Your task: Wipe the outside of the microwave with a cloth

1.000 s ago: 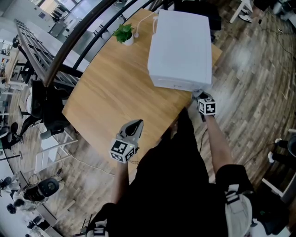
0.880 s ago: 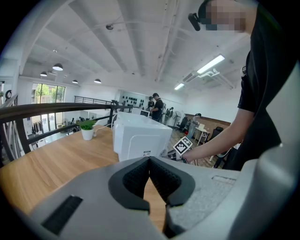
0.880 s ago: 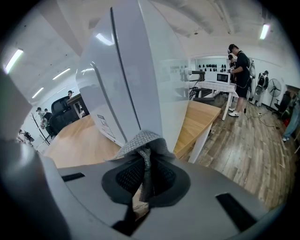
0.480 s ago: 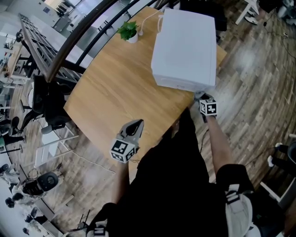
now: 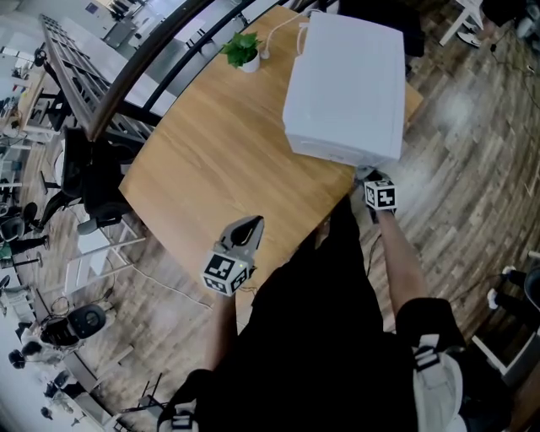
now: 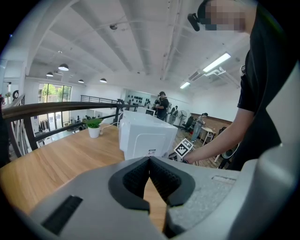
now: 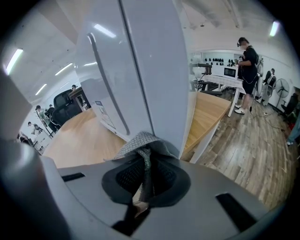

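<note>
A white microwave (image 5: 346,84) stands on the far right part of the wooden table (image 5: 211,160), its front towards me. My right gripper (image 5: 369,175) is shut on a grey patterned cloth (image 7: 140,143) and holds it against the lower right corner of the microwave's front (image 7: 140,75). In the right gripper view the cloth bunches out past the jaws and touches the white door. My left gripper (image 5: 245,228) hovers over the table's near edge, well left of the microwave (image 6: 145,133), shut with nothing between its pads.
A small potted plant (image 5: 245,51) and a white cable (image 5: 283,25) sit at the table's far side behind the microwave. A dark railing (image 5: 135,67) runs along the table's left. Wooden floor lies to the right, and other people stand far off (image 7: 246,70).
The head view has shifted slightly, so the microwave and table appear a little further right. The right gripper stays at the microwave's lower front corner; the left gripper has barely moved.
</note>
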`<state>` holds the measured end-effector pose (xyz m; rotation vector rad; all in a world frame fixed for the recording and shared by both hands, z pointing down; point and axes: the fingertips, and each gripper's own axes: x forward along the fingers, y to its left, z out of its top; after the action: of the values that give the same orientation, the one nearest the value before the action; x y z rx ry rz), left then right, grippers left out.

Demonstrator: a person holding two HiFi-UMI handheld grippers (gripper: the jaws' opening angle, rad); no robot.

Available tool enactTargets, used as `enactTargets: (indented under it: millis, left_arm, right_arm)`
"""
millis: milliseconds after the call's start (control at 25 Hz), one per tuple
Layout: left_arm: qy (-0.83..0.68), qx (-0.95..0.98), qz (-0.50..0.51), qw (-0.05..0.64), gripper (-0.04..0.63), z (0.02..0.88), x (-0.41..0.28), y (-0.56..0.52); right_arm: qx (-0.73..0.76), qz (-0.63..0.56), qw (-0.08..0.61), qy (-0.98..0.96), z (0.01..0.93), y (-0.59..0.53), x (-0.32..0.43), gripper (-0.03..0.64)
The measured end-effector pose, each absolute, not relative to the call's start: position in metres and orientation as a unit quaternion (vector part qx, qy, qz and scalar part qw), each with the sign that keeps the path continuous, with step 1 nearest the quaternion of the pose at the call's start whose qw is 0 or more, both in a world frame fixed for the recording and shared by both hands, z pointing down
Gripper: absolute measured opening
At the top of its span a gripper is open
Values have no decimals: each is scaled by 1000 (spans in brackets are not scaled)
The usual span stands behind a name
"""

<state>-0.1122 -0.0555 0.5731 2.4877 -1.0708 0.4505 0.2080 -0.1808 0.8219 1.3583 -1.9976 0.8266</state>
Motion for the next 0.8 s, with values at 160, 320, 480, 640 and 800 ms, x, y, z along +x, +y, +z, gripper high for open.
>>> enactTargets:
  millis: [160, 320, 480, 640, 800]
  left_arm:
    - [-387, 886, 160, 198, 0, 573, -116, -55]
    - [-391, 883, 159, 203, 0, 575, -119, -54]
    - [-394, 882, 159, 204, 1, 575, -121, -52]
    - [-403, 877, 157, 207, 0, 576, -126, -51]
    - [-416, 871, 155, 213, 0, 576, -133, -51]
  right_arm:
    - [505, 305, 280, -758, 820, -185, 194, 17]
    - [500, 317, 271, -759, 823, -189, 180, 17]
    - [499, 322, 261, -761, 821, -194, 168, 17]
    - [491, 330, 262, -762, 826, -196, 156, 17]
    - [475, 334, 262, -770, 828, -201, 136, 17]
